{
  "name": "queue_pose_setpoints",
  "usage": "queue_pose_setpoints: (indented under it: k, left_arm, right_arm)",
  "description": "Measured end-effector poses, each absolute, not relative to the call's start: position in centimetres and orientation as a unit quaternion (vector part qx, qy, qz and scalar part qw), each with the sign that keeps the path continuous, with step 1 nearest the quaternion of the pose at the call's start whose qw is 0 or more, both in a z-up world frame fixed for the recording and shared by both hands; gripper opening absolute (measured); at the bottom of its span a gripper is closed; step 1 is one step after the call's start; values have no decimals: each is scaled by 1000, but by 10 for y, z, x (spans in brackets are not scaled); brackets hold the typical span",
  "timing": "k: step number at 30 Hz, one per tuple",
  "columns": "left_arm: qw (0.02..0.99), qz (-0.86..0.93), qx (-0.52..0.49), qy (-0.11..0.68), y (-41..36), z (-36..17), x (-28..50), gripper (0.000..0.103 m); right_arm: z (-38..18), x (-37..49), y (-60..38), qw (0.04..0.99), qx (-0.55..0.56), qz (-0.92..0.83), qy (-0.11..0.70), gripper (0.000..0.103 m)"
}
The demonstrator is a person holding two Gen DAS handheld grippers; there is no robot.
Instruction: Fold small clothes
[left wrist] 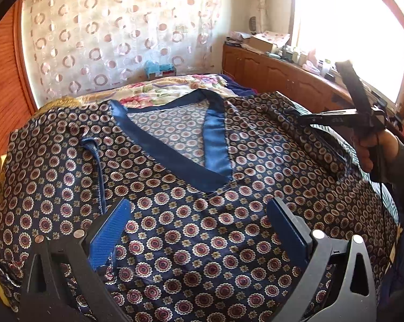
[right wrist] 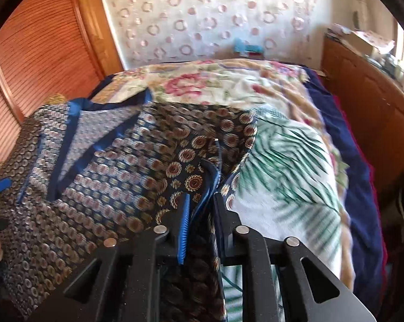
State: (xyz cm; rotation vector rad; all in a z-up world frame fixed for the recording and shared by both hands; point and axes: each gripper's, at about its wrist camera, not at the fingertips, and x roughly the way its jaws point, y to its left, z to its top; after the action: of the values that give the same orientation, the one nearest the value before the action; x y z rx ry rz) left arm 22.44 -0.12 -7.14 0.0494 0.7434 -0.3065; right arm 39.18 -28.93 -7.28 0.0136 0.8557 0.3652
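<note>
The bed (right wrist: 290, 80) fills both views, covered with a floral quilt (right wrist: 202, 80) at the far end and a white sheet with green palm leaves (right wrist: 282, 166) on the near right side; a wooden slatted door (right wrist: 41, 48) stands at the left, a wooden cabinet (left wrist: 277, 72) runs along the right under the bright window (left wrist: 346, 26), and a curtain with ring patterns (left wrist: 116, 32) hangs behind.

Spread over the bed lies the patterned top (left wrist: 202, 228), navy with rows of red and gold medallions, front up, its blue V-neck band (left wrist: 175, 145) pointing towards the camera (the paler inside of the back shows through the neck opening); its right sleeve (right wrist: 202, 155) reaches out over the palm-leaf sheet.

The left gripper (left wrist: 199, 230) hovers over the chest of the top, just below the point of the V; its blue-padded fingers (left wrist: 110, 233) stand wide apart, with nothing between them but the flat cloth beneath, and I cannot tell whether the tips touch it.

The right gripper (right wrist: 202, 209) is at the sleeve's blue-trimmed hem (right wrist: 210, 187); its jaws are nearly together, only a narrow gap left, and the hem runs into that gap, the cloth rising in a fold between the pads; the view is blurred to both sides.

From the left wrist view the right gripper shows at the sleeve end, a hand (left wrist: 370, 150) wrapped round its handle.
</note>
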Motion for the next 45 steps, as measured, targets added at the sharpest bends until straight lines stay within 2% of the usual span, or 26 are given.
queue_pose_setpoints:
  k: [6,9,11,12,21,25,27,32,36,40,45]
  left_arm:
    - [923,-142,11,358,9,-68,224,102]
    - [926,-136,13,353,14,-66,223,102]
    - [927,-133,8,351,20,-65,224,102]
    - [928,-131,5,348,23,-64,223,102]
    - [939,-100,4,330,44,-53,224,102]
    - [943,-77,13,324,62,-44,227,102]
    - [945,-65,19,320,74,-40,229,102]
    - [947,-31,13,318,112,-32,241,95]
    - [946,-16,-3,325,140,-28,253,83]
    - [939,2,-5,345,165,-30,272,67]
    - [927,24,-5,375,189,-35,305,62]
  right_arm:
    - [-63,383,-269,892,-18,232,388,17]
    - [-66,381,-272,895,-29,224,384,25]
    - [-69,380,-273,899,-36,217,378,41]
    - [-70,379,-277,901,-34,213,377,43]
    - [-63,373,-281,911,-33,198,360,47]
    - [-80,389,-281,912,-61,145,378,61]
    - [-91,398,-281,908,-78,127,392,62]
    - [-114,416,-284,900,-83,104,414,62]
    - [-119,421,-289,901,-53,113,415,64]
    - [-119,426,-288,898,-56,118,419,76]
    - [-116,427,-292,897,-50,112,424,84]
